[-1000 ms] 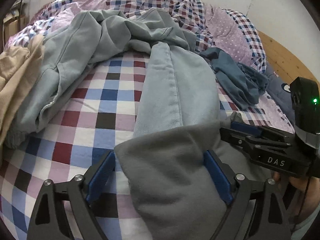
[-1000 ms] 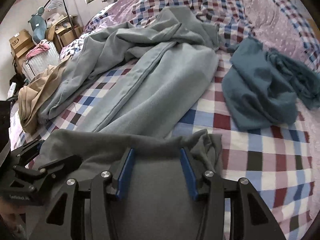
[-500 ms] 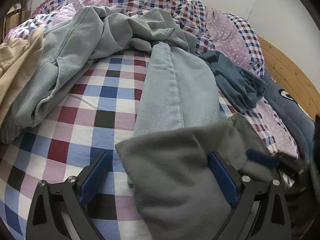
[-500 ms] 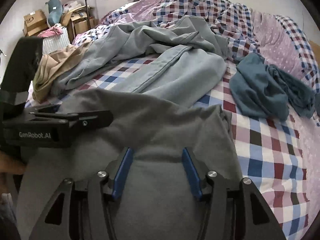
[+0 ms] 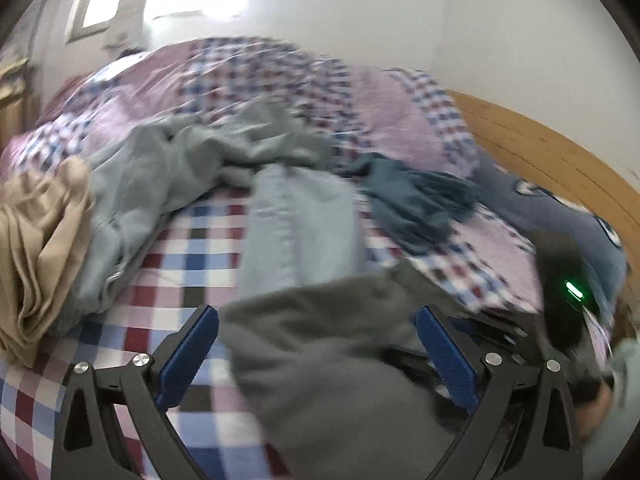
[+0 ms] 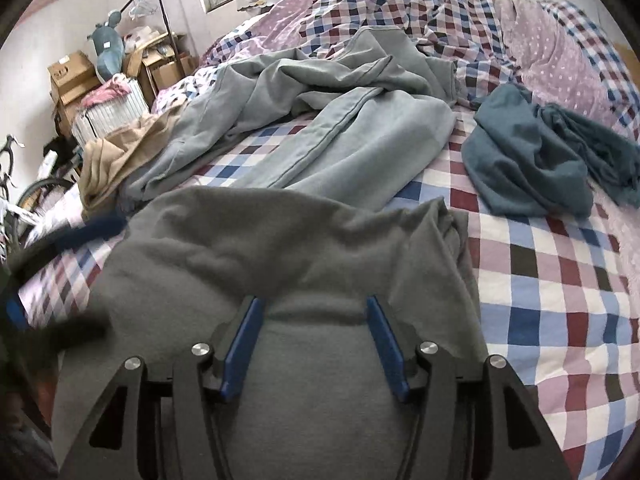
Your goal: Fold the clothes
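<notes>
I've got both jaws spread wide, left gripper [image 5: 316,356] and right gripper [image 6: 314,340] gripping nothing, over the dark grey garment [image 6: 280,248] lying at the near edge of the bed [image 6: 560,280]. The left view's blurred, so I could easily snag it and wreck the fold.

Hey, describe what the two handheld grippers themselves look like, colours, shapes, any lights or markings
Both are alike: the left gripper and right gripper have matte black angular frames with triangular cut-outs, round silver bolt heads at the joints, and jaws lined with flat ribbed blue pads. In the left wrist view, the right gripper's black body carries a glowing green light. No markings are readable now, and no cables can be made out.
</notes>
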{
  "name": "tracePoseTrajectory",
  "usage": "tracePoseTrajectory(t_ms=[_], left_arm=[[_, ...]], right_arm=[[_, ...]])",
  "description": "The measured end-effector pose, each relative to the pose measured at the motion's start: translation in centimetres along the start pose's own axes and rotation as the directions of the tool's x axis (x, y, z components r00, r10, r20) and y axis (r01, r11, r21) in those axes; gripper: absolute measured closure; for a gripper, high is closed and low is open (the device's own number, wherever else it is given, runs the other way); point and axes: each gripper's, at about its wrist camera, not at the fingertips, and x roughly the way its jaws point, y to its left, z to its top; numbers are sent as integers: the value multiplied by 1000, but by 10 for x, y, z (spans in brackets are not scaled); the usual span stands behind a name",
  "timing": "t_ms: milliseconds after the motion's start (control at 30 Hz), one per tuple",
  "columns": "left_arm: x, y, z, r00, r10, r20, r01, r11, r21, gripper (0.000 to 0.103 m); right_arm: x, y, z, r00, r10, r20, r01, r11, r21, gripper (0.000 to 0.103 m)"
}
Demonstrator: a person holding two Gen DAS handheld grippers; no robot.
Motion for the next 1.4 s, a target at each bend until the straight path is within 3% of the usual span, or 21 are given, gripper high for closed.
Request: tracePoseTrajectory(t_ms=[67,167,300,467,567,900,1167,1400], left_arm=[[4,-11,-9,998,-41,-46,43,998,41,2],[7,-3,-16,997,-74,-30,74,997,-7,1],[14,5,-19,996,-52,-69,49,998,-40,1],[20,1,-24,994,-6,-107,5,1000,-4,1],[24,-2,-27,992,23,-128,-21,1000,19,0],[32,-7,-30,983,83,-164,-73,995,62,0],[28,-11,-29,983,120,-141,-108,990,90,0],[-3,-5,-27,992,63,-106,-67,997,-33,0]], right_arm=[[-5,3,-4,1000,-8,-2,8,1000,-17,43],[-17,8,-11,1000,-18,-3,18,999,-40,41],[-33,14,-21,1000,-31,-3,30,997,-70,36],[-53,22,-33,999,-46,-2,46,993,-107,10],[-63,26,-40,998,-55,-1,54,990,-128,4],[-58,35,-56,998,-59,13,60,984,-165,0],[-54,41,-68,998,-62,25,66,980,-189,0],[-57,42,-69,997,-72,35,77,979,-186,0]])
